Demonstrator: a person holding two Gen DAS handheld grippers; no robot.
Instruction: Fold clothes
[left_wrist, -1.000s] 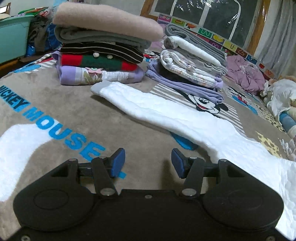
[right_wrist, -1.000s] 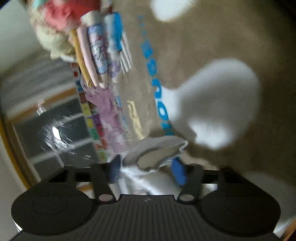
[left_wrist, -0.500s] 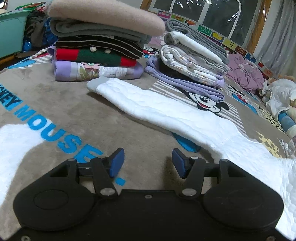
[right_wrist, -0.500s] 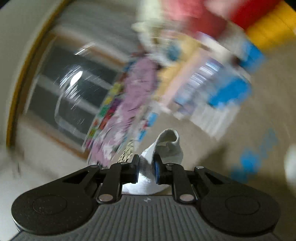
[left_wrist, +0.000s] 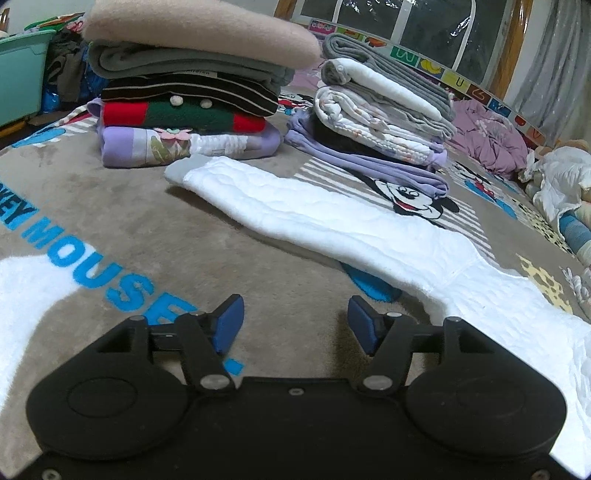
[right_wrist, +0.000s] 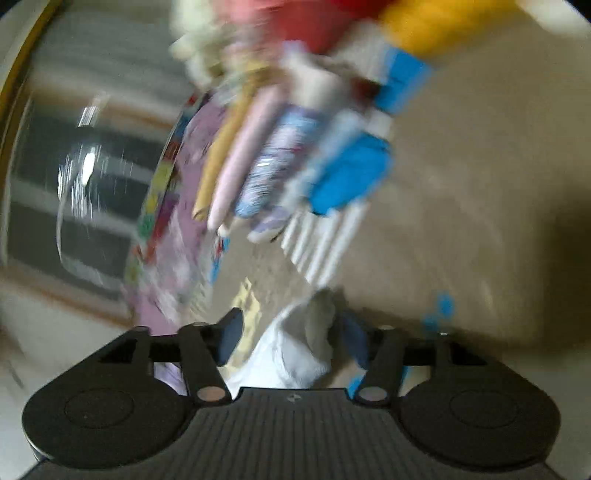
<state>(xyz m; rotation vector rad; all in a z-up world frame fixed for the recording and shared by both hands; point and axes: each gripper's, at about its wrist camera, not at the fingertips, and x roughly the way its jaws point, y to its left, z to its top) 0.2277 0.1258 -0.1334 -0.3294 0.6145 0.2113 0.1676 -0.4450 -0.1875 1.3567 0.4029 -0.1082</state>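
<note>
White garment (left_wrist: 332, 218) spread on the blanket (left_wrist: 110, 192).
Your left gripper (left_wrist: 295, 321) opens, empty; your right gripper (right_wrist: 291, 332) opens around white cloth (right_wrist: 295, 354).

White quilted garment (left_wrist: 332, 218) spread flat on blanket, grey-cuffed sleeve stretched toward folded stacks.

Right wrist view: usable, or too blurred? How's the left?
Right wrist view: heavy motion smear, the clothes stack streaked, only the gripper body crisp, white cloth between its opening jaws. Left wrist view: sharp, evenly lit, fisheye bend at edges, white garment clear.
</note>
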